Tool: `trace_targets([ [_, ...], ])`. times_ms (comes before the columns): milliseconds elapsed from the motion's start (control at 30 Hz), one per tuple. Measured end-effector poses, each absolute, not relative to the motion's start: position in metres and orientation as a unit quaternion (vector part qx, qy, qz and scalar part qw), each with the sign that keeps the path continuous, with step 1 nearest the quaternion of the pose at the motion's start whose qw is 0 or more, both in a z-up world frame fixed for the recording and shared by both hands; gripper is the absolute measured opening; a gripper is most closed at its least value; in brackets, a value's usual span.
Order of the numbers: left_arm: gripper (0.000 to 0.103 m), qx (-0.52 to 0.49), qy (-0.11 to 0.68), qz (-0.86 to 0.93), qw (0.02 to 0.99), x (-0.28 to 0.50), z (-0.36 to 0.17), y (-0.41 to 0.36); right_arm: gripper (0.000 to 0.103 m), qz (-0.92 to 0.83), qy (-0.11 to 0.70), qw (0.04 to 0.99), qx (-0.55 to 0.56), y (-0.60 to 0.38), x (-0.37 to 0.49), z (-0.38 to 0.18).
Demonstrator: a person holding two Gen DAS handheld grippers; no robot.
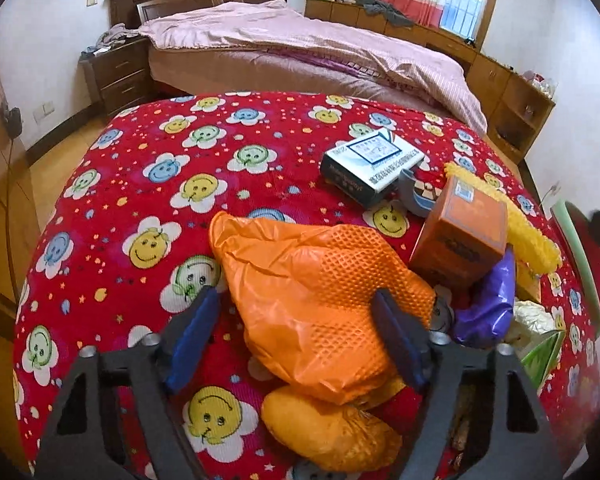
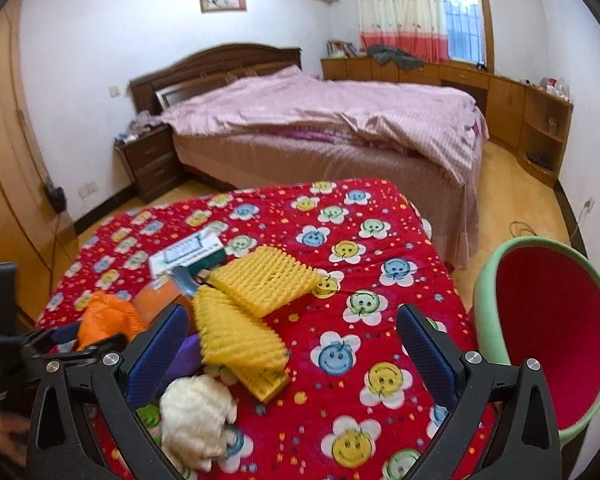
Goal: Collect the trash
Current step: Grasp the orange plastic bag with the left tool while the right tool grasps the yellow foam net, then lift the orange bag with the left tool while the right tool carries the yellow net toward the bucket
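Note:
Trash lies on a table under a red smiley-flower cloth (image 1: 148,184). In the left wrist view an orange plastic bag (image 1: 312,292) sits between the wide-open jaws of my left gripper (image 1: 296,304), apart from both pads. Behind it are an orange box (image 1: 464,232), a white and blue carton (image 1: 370,164), yellow foam wrap (image 1: 528,236) and a purple bag (image 1: 488,304). My right gripper (image 2: 292,320) is open and empty over the cloth. The yellow foam wrap (image 2: 244,324) and a white crumpled wad (image 2: 196,412) lie by its left finger (image 2: 156,352).
A green bin with a red inside (image 2: 548,332) stands to the right of the table. A bed with pink covers (image 2: 340,120), a nightstand (image 2: 152,160) and low wooden cabinets (image 2: 500,92) fill the room behind. The left gripper's body shows at the left of the right wrist view (image 2: 16,344).

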State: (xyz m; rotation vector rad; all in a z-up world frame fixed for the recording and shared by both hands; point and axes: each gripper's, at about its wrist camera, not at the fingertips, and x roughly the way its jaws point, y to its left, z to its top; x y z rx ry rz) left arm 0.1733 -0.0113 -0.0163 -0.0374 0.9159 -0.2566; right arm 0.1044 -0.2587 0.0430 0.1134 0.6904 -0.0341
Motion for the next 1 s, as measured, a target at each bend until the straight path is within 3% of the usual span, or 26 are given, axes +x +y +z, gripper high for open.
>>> trace_targets([
  [133,0.063,-0.017,0.441,-0.138,0.887,0.172,-0.015,-0.011,0.103,-0.028,0.381,0.922,0.067,-0.259,0.131,0.03],
  [500,0.059,-0.003,0.438,-0.129,0.89,0.168,-0.014,-0.014,0.1,0.0,0.45,0.89,0.073,-0.249,0.182,0.005],
  [600,0.059,-0.007,0.443,-0.126,0.888,0.17,-0.015,-0.014,0.083,0.014,0.457,0.886,0.079,-0.248,0.191,0.001],
  [667,0.057,-0.012,0.446,-0.127,0.886,0.171,-0.015,-0.013,0.061,0.025,0.463,0.882,0.082,-0.248,0.195,-0.001],
  [700,0.055,-0.017,0.448,-0.13,0.884,0.172,-0.014,-0.013,0.056,0.028,0.464,0.881,0.082,-0.248,0.196,-0.001],
  [833,0.022,-0.052,0.455,-0.143,0.878,0.174,-0.013,-0.007,0.029,0.042,0.455,0.885,0.09,-0.25,0.195,0.002],
  [933,0.012,-0.079,0.458,-0.146,0.873,0.174,-0.011,-0.004,0.009,0.046,0.439,0.892,0.098,-0.253,0.19,0.01],
  [1000,0.01,-0.093,0.455,-0.15,0.873,0.172,-0.006,-0.003,0.007,0.055,0.429,0.895,0.108,-0.256,0.185,0.017],
])
